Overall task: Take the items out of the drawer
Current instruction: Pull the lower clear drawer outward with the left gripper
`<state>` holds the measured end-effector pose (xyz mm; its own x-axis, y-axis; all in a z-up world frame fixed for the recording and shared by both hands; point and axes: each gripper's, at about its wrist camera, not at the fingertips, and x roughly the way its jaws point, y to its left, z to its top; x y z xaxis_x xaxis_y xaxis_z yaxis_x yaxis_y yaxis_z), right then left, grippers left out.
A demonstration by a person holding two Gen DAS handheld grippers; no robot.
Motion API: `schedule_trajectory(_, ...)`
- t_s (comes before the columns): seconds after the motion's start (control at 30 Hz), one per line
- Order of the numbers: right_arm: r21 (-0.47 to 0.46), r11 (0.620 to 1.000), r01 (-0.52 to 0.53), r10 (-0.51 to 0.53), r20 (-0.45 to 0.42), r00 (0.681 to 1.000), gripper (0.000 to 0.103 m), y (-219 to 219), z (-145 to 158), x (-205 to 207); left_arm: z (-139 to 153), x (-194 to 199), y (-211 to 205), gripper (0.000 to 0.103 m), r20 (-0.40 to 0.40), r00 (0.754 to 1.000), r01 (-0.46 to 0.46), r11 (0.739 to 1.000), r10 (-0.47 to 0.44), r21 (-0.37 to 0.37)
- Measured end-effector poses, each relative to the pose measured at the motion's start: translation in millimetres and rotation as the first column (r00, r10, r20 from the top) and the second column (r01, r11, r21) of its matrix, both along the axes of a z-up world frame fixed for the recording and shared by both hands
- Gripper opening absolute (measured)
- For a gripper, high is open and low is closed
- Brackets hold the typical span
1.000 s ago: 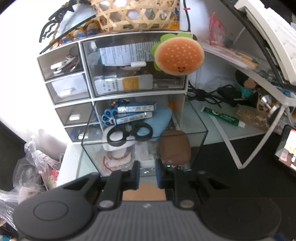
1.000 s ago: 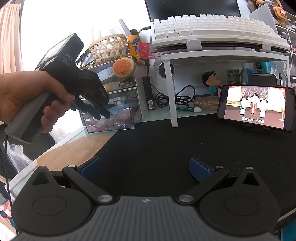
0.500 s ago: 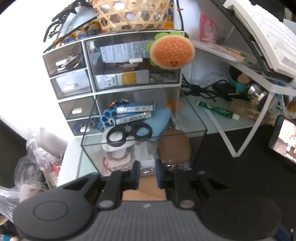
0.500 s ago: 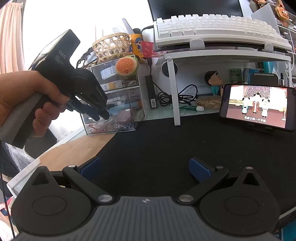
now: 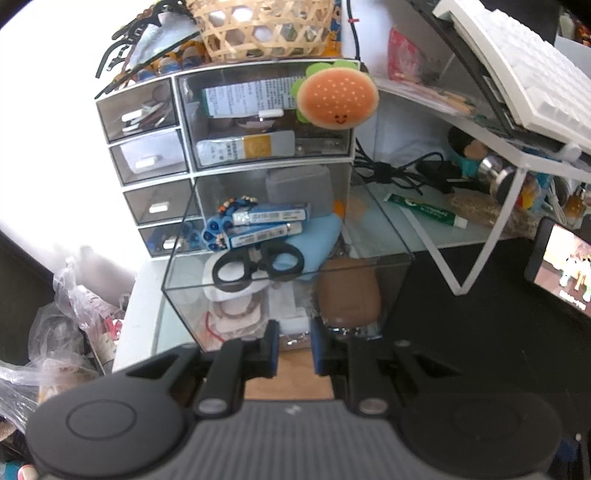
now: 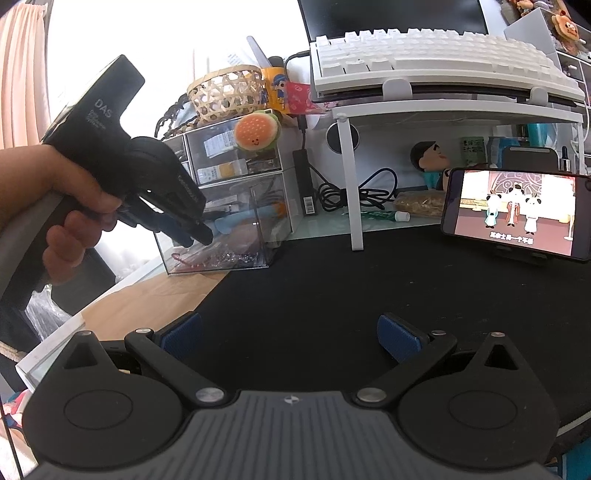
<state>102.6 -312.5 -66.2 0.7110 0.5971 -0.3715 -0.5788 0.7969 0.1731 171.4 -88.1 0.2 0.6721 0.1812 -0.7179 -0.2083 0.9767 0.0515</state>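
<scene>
A clear plastic drawer [image 5: 400,254] stands pulled far out of a white drawer cabinet [image 5: 184,122]. In it lie black-handled scissors [image 5: 258,264], two blue-and-white boxes [image 5: 271,221], a brown pouch [image 5: 349,295], a blue soft item [image 5: 321,236] and small clutter. My left gripper [image 5: 293,345] is nearly closed at the drawer's front wall, holding nothing I can see. The right wrist view shows the left gripper [image 6: 197,236] at the drawer [image 6: 258,221]. My right gripper [image 6: 290,332] is wide open and empty above the black mat [image 6: 369,280].
A burger plush [image 5: 338,99] hangs on the cabinet, with a wicker basket [image 5: 266,27] on top. A white stand [image 6: 424,110] carries a keyboard [image 6: 436,55]. A phone [image 6: 517,212] plays video at right. Cables and a tube [image 5: 424,212] lie under the stand.
The drawer has slid further out of the cabinet towards me with the left gripper at its front. The right gripper stays open and has barely moved.
</scene>
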Motion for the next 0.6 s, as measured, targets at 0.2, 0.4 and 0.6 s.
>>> schedule_trajectory(0.2, -0.004, 1.000, -0.003, 0.003, 0.005, 1.000, 0.103, 0.6, 0.1, -3.4, 0.5, -3.0, 0.0, 0.018, 0.000, 1.000, 0.005, 1.000, -0.005, -0.002)
schedule_trajectory(0.4, -0.004, 1.000, -0.006, 0.006, 0.005, 1.000, 0.103, -0.1, 0.8, -3.3, 1.4, -4.8, -2.5, 0.019, -0.006, 1.000, 0.004, 1.000, -0.004, 0.002)
schedule_trajectory(0.6, 0.002, 1.000, -0.006, 0.006, 0.005, 1.000, 0.103, -1.5, 1.3, -3.5, 0.8, -9.7, -4.7, 0.019, -0.003, 1.000, 0.008, 1.000, -0.008, 0.008)
